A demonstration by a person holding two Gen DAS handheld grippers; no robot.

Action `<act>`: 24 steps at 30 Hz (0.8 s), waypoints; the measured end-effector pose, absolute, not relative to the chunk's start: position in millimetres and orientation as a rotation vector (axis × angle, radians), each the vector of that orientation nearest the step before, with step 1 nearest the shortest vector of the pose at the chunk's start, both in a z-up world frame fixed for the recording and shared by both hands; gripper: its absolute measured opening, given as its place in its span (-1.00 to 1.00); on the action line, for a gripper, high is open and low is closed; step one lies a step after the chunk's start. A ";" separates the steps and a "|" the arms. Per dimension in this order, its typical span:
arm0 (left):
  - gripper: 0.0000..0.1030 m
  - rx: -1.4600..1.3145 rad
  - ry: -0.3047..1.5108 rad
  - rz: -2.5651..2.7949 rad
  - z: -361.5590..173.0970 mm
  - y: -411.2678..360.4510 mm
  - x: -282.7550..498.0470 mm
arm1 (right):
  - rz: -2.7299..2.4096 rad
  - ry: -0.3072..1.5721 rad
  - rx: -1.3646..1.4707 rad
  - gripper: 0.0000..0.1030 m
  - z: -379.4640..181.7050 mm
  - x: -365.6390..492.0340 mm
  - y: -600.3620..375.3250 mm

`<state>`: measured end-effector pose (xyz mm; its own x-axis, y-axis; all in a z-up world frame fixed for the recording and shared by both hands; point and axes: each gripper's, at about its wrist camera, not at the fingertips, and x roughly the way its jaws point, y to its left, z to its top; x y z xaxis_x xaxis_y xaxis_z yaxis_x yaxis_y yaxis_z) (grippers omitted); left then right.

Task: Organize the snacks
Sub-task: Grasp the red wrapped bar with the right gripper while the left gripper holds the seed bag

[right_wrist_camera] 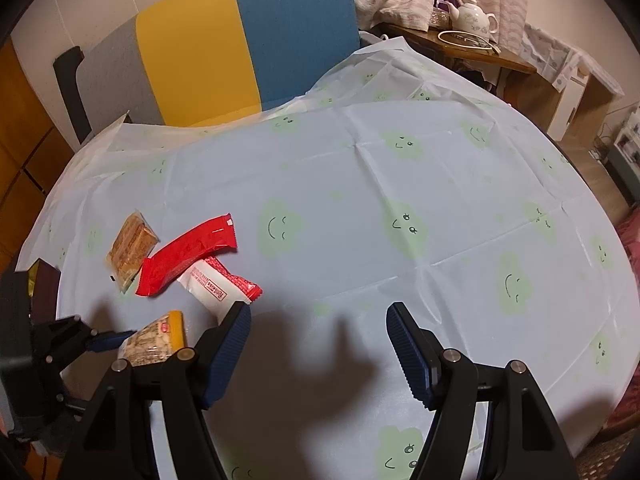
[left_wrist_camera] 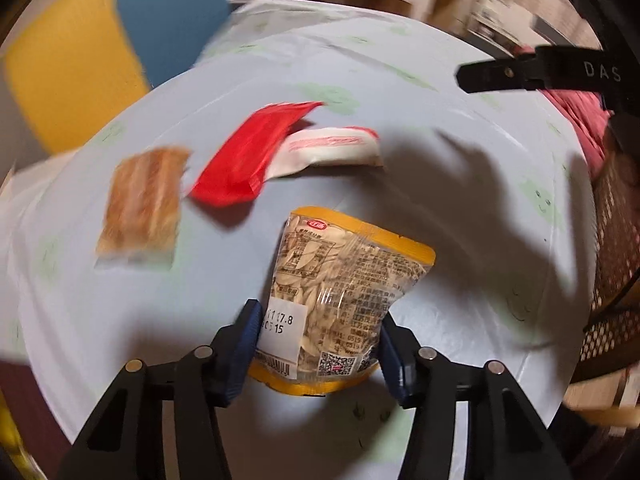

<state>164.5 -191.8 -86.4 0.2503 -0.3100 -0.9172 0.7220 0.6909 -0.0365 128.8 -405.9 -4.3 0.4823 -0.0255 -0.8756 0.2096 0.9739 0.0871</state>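
Seeds fill the clear yellow-edged plastic packet (left_wrist_camera: 340, 300) on the pale blue smiley-print tablecloth (right_wrist_camera: 360, 200), grasped by the left gripper (left_wrist_camera: 318, 344); its white sticker reads "117.8". The right gripper (right_wrist_camera: 318, 354) hovers released over bare cloth.

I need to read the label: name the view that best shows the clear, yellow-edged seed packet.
The left wrist view: the clear, yellow-edged seed packet fills its centre, print facing up, between the left gripper jaws. The right wrist view shows only a small, partly hidden end.
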 end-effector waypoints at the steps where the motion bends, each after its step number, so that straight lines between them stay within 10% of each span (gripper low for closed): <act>1: 0.04 0.392 1.118 -0.707 -85.4 -183.3 160.0 | -0.141 1.059 0.192 0.38 -4.1 128.4 -405.7; 24: 0.03 0.172 1.002 -0.437 -77.3 -80.7 63.9 | 0.031 1.186 0.492 0.38 -41.4 196.1 -343.3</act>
<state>63.9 -80.7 -77.3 0.4607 -0.2756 -0.8437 0.4309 0.9005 -0.0588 196.1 -343.3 -41.4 0.3882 0.2769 -0.8790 0.2304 0.8943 0.3835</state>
